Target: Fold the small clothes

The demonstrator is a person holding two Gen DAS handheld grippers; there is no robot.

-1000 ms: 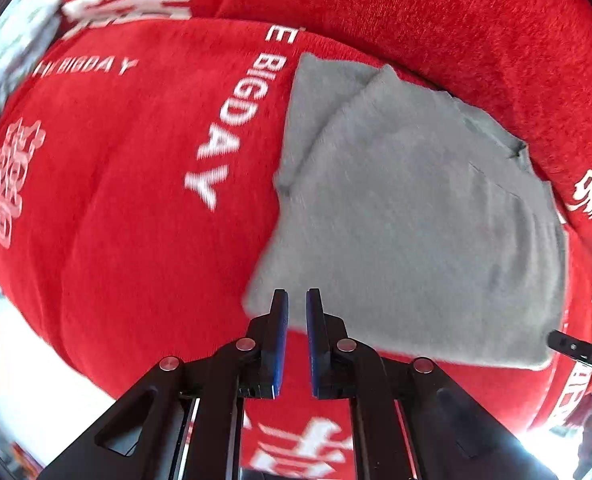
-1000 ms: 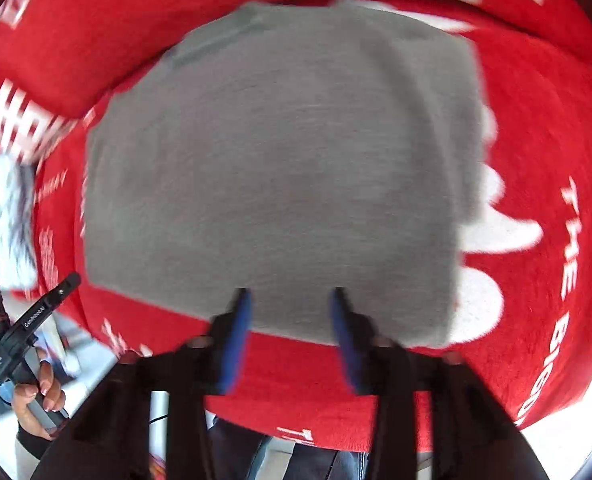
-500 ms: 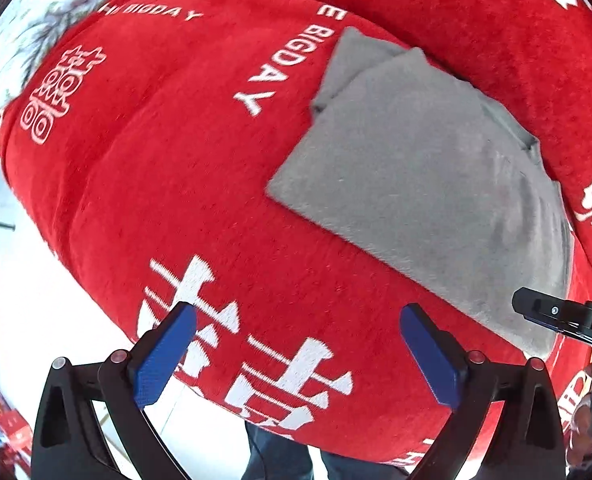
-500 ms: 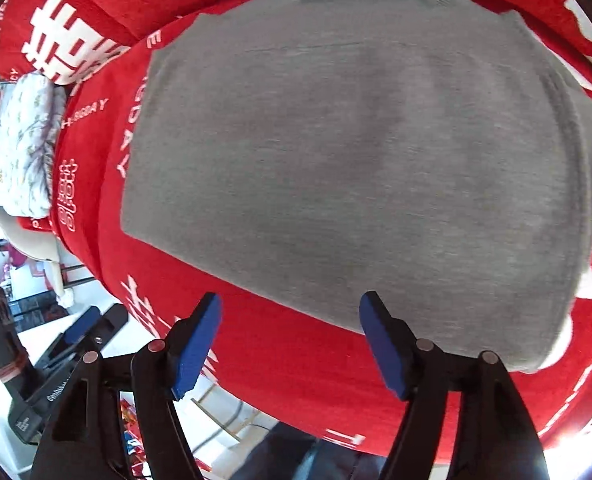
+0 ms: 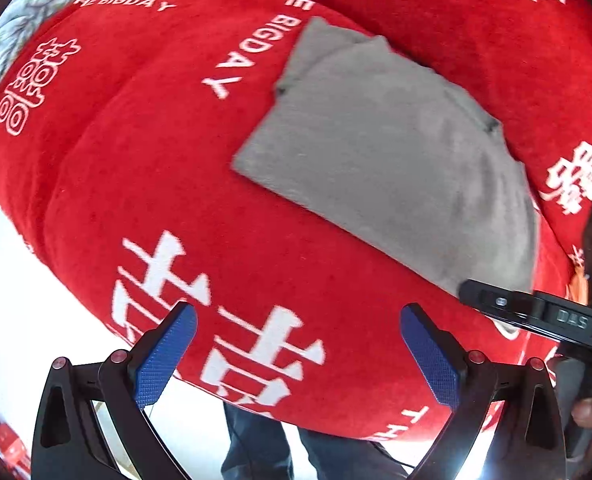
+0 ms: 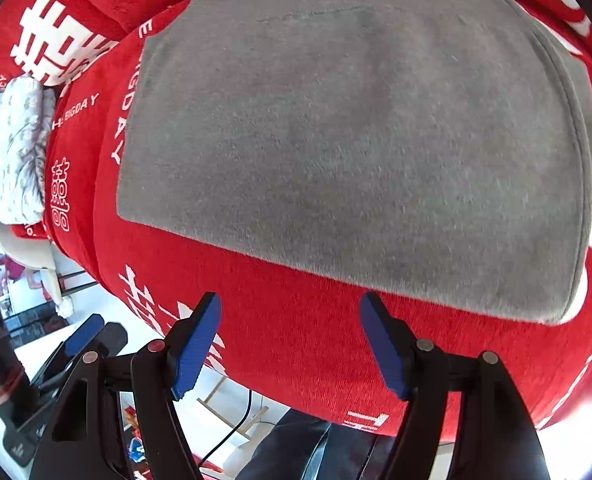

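— What sort of place is this?
— A home, by the look of it: a red plush cover (image 5: 143,168) printed with white characters and "THE BIGDAY" drapes a soft, cushioned surface.
— Anything else?
— A floral pillow (image 6: 15,148) at its far end, and a pale floor (image 5: 11,292) below.

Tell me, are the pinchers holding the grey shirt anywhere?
No. Both the left gripper and the right gripper are open and empty, apart from the folded grey fleece shirt lying on the red blanket.
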